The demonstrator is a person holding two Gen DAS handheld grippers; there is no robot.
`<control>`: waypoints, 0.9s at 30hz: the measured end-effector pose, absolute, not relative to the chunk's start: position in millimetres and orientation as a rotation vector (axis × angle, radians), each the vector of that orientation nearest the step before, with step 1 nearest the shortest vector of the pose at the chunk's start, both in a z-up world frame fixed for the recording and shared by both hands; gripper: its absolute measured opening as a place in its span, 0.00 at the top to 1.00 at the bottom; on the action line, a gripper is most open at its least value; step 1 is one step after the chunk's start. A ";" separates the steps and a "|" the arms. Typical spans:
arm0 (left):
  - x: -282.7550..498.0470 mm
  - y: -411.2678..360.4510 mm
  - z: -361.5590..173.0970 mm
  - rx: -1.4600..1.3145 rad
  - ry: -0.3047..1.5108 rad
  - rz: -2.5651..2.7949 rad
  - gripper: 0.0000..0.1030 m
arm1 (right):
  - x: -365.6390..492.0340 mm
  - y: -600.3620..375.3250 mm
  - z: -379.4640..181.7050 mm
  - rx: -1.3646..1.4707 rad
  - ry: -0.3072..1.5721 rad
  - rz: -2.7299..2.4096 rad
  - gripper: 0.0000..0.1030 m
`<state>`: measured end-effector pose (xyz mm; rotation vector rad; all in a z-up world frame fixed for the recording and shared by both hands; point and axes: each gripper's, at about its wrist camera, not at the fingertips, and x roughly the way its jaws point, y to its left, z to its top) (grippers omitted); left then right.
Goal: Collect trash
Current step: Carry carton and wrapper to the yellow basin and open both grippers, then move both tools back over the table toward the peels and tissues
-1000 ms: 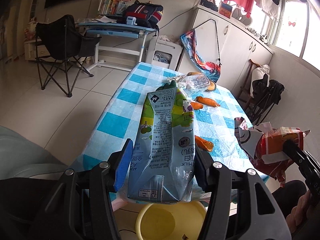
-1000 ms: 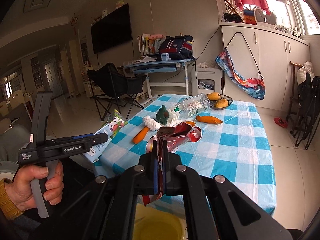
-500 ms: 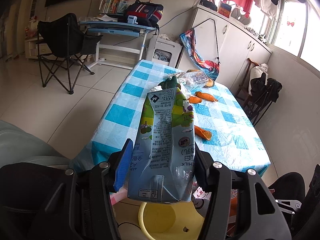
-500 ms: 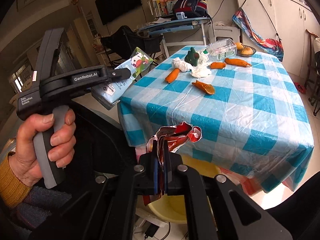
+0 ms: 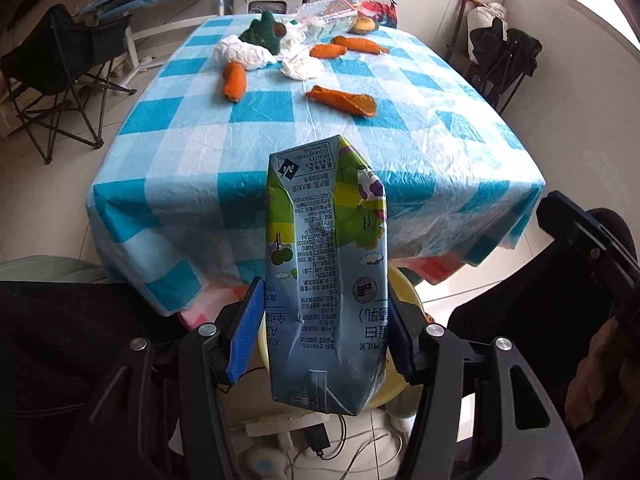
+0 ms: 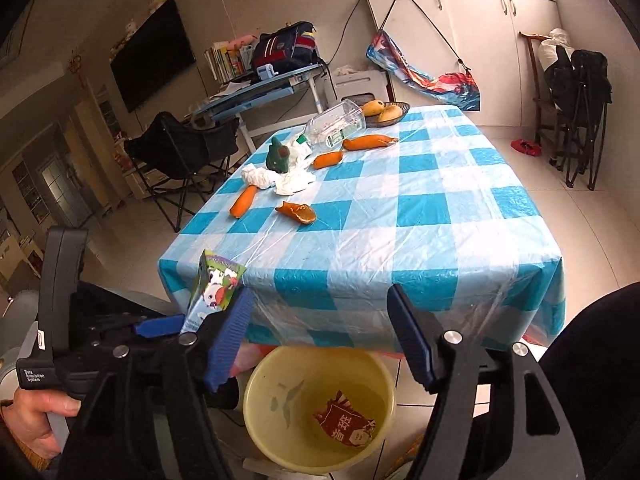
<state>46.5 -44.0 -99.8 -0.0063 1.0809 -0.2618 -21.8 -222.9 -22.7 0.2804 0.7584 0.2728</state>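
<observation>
Milk carton (image 5: pixel 326 276): pinched by left gripper (image 5: pixel 324 338) fingers above yellow bin (image 6: pixel 318 404) for dropping; right gripper (image 6: pixel 318 334) fingers, just opened, spread empty over wrapper (image 6: pixel 346 426) inside bin.

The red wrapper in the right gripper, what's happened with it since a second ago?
The right gripper has just opened its jaws and let the red wrapper go; it now lies in the yellow bin. Both grippers dipped toward the bin. The left gripper still clamps the milk carton.
</observation>
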 end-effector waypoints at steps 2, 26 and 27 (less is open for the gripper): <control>46.1 -51.0 -106.5 0.032 1.109 -0.265 0.48 | -19.9 -223.2 -24.6 0.282 0.765 0.267 0.34; 43.8 3.5 -49.0 -0.113 0.774 -0.018 0.17 | -23.1 -212.0 -25.1 0.212 0.758 0.263 0.28; 43.4 3.5 -47.8 -0.107 0.766 -0.012 0.16 | -22.9 -211.2 -24.6 0.208 0.756 0.264 0.28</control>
